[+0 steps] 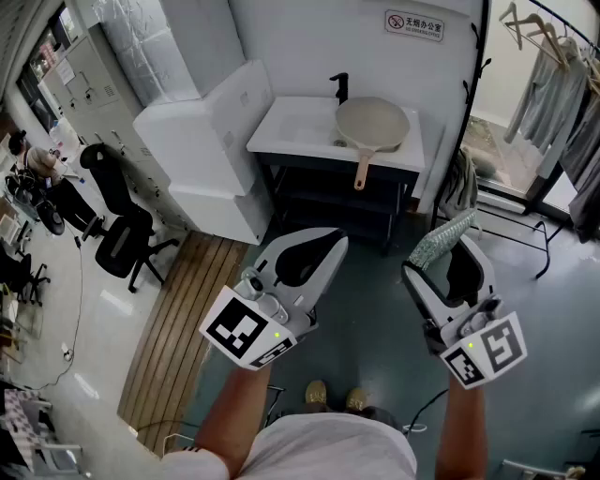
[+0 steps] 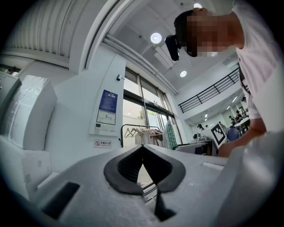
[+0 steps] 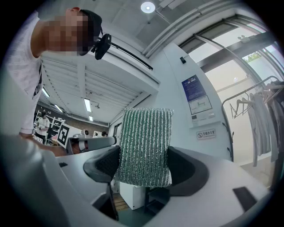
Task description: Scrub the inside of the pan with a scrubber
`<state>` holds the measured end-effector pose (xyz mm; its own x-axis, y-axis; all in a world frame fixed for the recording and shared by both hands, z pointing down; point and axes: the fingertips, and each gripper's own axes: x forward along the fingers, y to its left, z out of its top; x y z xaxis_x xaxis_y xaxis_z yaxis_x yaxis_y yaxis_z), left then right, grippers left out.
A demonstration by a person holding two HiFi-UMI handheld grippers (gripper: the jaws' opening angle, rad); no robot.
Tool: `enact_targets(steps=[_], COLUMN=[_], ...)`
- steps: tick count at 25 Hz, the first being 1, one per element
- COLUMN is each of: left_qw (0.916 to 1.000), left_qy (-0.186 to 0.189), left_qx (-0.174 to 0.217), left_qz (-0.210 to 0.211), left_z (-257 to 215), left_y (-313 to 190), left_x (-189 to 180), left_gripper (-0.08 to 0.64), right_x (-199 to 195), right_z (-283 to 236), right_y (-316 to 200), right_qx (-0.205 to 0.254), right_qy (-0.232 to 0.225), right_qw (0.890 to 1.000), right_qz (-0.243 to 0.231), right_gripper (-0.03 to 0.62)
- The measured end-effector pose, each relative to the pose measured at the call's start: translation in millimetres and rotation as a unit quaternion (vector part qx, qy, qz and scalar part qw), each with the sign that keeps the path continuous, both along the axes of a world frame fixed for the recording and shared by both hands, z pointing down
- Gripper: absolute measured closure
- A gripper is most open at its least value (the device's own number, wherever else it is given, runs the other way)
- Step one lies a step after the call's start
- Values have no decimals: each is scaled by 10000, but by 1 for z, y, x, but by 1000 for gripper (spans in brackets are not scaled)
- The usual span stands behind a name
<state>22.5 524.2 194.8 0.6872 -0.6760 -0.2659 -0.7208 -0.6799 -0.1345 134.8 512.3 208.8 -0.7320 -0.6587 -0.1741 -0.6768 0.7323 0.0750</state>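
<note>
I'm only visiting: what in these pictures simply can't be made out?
The pan: head view, too far and small to judge whether its inside is dirty; neither gripper view shows it.
The sink: head view, the pan lies over part of it.
The scrubber: right gripper view, the jaws of the right gripper hide its sides.
The wall sign: head view, print too small to read.

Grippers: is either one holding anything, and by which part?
The right gripper clamps the scrubber by its lower half, pads on its two side edges. The left gripper is shut and empty.
</note>
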Motion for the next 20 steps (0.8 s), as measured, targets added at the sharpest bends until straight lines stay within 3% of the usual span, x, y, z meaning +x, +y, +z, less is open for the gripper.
enact_targets(steps=[20], left_qw=[10000], left_qy=[23], left_qx=[-8], left_qz=[-8], left_z=[5], left_y=[-9], left_x=[-20], left_gripper=[545], right_x=[-14], right_z=[1], right_y=[-10], right_qx=[-57], right_qy=[-134], right_qw=[9999], right_qz=[-8], right_gripper=[247])
